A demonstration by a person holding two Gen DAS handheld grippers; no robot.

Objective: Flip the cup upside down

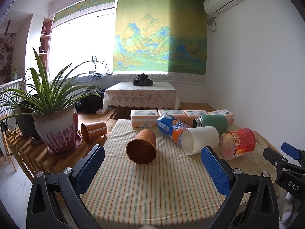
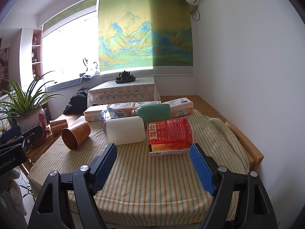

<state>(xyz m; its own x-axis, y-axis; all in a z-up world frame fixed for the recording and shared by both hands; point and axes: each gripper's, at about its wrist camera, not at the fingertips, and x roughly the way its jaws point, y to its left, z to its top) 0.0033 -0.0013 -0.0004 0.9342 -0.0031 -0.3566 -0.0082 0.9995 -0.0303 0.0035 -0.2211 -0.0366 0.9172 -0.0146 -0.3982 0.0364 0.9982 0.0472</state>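
Left wrist view: my left gripper point(image 1: 152, 164) spread wide, empty; brown cup point(image 1: 141, 147) on side just ahead between jaws, mouth toward me. Right gripper point(image 2: 153, 162) released too. Advance, pinch wall mid-body, rotate rim-down.

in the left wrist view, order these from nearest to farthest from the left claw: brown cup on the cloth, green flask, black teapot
1. brown cup, lying on its side on the striped cloth just ahead of the left claw.
2. green flask, on its side farther back, to the right.
3. black teapot, on the lace-covered table by the wall.
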